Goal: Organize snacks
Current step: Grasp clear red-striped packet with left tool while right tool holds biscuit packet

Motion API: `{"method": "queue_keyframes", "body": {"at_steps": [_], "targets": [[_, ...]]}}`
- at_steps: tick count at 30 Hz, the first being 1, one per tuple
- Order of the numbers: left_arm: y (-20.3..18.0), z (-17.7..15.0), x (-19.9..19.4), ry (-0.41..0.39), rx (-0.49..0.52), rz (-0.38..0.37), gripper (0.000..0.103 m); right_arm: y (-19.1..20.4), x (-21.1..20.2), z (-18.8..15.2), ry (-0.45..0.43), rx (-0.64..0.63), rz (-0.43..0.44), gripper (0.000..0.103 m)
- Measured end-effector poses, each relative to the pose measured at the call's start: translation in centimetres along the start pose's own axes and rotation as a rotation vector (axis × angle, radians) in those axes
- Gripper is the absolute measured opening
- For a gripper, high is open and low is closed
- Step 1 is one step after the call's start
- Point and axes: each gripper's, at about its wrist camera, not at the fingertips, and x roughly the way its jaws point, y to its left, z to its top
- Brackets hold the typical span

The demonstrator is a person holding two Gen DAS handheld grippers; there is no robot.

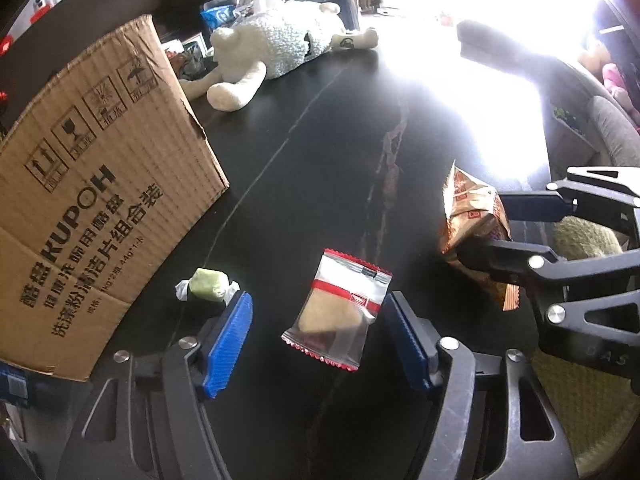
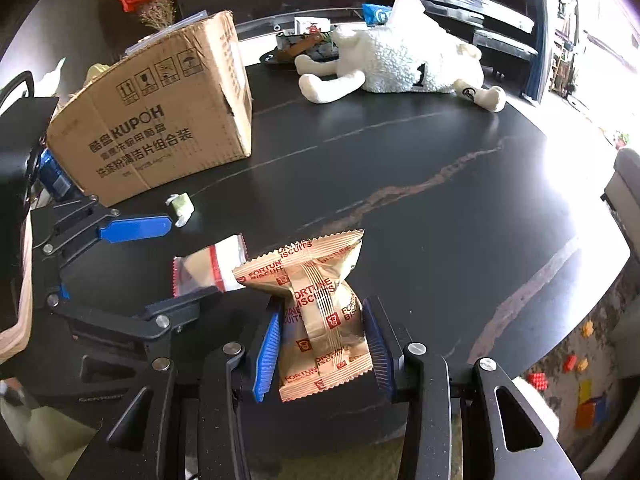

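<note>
Right gripper (image 2: 324,344) clamps your Fortune Biscuits pack (image 2: 320,320); left gripper (image 1: 320,336), unclenched, straddles the clear packet (image 1: 340,312). Green candy (image 1: 208,284) waits at ten o'clock beside the cardboard box (image 1: 100,184); nothing visibly boxed yet.

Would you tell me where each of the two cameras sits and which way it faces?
Left wrist: on the left gripper, angled down at the dark table; its open blue fingers flank a clear packet; the right gripper enters from the right.
Right wrist: on the right gripper, angled down; fingers shut on a Fortune Biscuits pack; the left gripper enters from the left.
Shared: both packets, green candy, cardboard box, plush sheep.
</note>
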Motion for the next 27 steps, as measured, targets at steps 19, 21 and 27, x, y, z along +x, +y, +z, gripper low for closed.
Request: {"method": "queue_keyframes", "body": {"at_steps": [19,21,27], "targets": [[-0.1,-0.9,0.7,-0.003,-0.087,-0.038,0.037,0.0,0.3,0.0,-0.002,0.023,0.015,0.041],[0.0,-1.1,0.1,-0.016,-0.123,-0.028,0.037,0.0,0.2,0.0,-0.004,0.024,0.021,0.041],[0.3,-1.2,-2.1,-0.05,-0.196,0.01,0.037,0.5,-0.4,0.1,-0.019,0.019,0.045,0.041]]}}
